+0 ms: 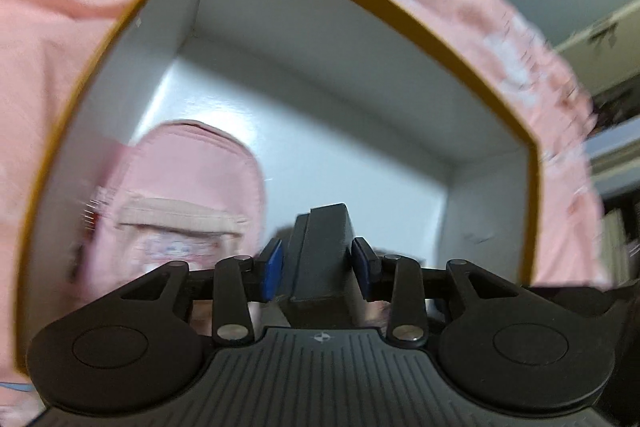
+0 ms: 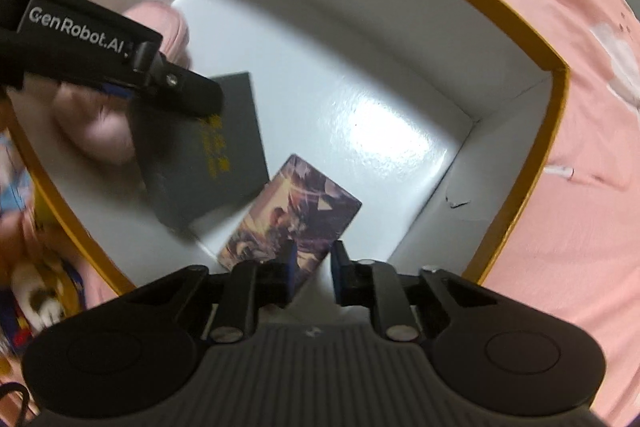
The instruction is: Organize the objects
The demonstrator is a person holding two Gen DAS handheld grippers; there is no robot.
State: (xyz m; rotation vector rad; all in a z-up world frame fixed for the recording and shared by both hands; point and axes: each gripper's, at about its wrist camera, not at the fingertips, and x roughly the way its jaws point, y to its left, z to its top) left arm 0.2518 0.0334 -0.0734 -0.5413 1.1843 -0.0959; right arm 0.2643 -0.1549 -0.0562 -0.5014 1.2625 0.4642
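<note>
A white cardboard box with an orange rim (image 1: 392, 3) lies open on pink cloth. My left gripper (image 1: 318, 263) is over it and holds a dark grey box (image 1: 324, 247) between its blue pads. In the right wrist view the same grey box (image 2: 204, 159), with yellow lettering, hangs from the left gripper (image 2: 180, 95) above the box floor. A purple picture-printed box (image 2: 296, 211) lies on the white floor (image 2: 360, 107). My right gripper (image 2: 313, 273) is open just above its near end. A pink pouch (image 1: 192, 187) lies in the box at the left.
Pink cloth (image 2: 580, 187) with printed marks surrounds the box. Colourful items (image 2: 24, 267) lie outside the box at the left. Shelving (image 1: 616, 155) shows at the far right of the left wrist view.
</note>
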